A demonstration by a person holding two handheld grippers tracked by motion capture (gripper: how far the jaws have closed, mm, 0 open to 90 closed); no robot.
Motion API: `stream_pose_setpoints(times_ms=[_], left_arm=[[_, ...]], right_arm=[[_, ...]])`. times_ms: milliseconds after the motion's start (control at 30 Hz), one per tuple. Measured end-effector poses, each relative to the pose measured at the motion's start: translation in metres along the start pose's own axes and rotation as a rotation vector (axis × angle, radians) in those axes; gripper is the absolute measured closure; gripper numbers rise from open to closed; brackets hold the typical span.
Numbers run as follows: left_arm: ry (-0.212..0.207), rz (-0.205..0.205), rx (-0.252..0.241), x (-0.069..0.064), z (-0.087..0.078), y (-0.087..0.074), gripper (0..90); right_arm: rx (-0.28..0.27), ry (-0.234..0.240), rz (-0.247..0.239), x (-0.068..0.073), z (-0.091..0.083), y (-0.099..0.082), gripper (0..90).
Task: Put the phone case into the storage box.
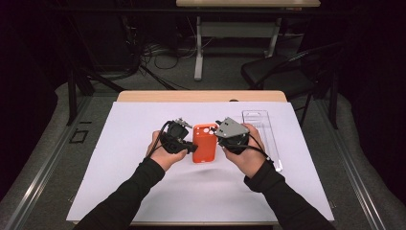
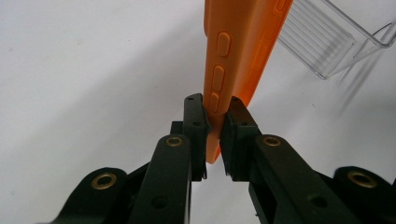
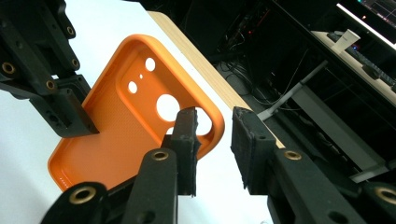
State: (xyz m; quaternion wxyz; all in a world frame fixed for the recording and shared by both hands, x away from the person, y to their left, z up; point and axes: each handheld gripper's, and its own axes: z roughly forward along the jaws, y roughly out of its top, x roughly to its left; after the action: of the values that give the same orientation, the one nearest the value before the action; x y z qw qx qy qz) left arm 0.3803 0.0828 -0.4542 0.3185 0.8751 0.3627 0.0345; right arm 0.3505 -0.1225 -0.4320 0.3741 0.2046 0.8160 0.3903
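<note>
Left tongs pinch orange phone case's edge; right tongs straddle its corner, gapped.

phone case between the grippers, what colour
Orange; the phone case shows best in the right gripper view.

The surface is a light wooden top, its bare far edge showing past a large white sheet that covers almost all of it. Directly on the sheet, over toward the right side, lies a clear plastic tray, long and narrow, pointing away toward the far edge.
</note>
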Motion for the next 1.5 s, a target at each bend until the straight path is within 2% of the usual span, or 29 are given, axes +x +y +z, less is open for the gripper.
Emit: stream_pose_setpoints(times_ms=[400, 900, 1500], left_arm=[[0.030, 0.033, 0.004, -0.0041, -0.0001, 0.0010, 81.5], [0.049, 0.052, 0.012, -0.0069, 0.0001, 0.0013, 81.5], [0.058, 0.054, 0.010, -0.0081, 0.0020, 0.0013, 81.4]], right_arm=[[0.027, 0.014, -0.025, 0.0011, 0.0013, 0.0026, 74.7], [0.050, 0.013, -0.042, 0.0002, 0.0020, 0.0024, 77.3], [0.067, 0.001, -0.051, 0.0016, 0.0007, 0.0029, 80.9]])
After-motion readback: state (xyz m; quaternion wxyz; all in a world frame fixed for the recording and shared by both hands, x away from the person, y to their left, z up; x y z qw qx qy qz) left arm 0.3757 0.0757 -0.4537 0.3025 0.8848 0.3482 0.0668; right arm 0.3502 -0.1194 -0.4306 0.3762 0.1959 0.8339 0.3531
